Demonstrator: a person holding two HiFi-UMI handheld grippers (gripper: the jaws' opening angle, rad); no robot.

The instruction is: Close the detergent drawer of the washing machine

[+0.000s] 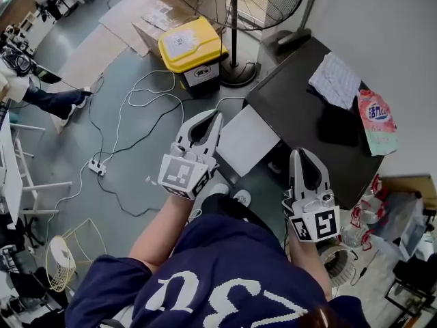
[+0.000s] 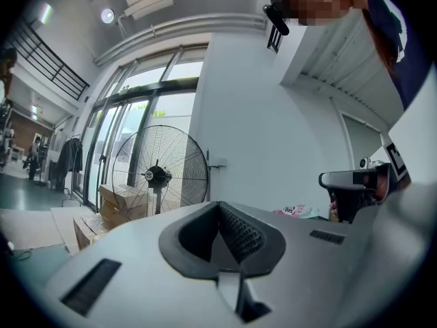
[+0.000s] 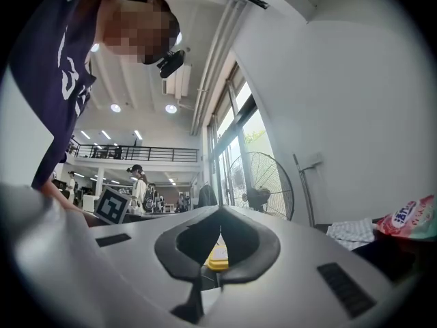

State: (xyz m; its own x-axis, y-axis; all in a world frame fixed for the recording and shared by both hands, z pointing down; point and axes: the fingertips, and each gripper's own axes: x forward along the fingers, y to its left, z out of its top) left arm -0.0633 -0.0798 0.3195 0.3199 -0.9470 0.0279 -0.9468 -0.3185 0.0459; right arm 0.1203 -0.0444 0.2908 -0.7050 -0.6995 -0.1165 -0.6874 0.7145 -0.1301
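Black-topped washing machine stands just ahead of the left claw and right claw, both closed, empty; its drawer cannot be made out.

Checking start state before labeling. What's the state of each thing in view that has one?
Left hand-held gripper: shut, empty.
Right hand-held gripper: shut, empty.
Detergent drawer: sticking out of the washing machine front, not yet closed.
Yellow bin: lid closed.
Detergent pouch: lying flat on the machine top.
Fan: upright; can't tell if it's running.
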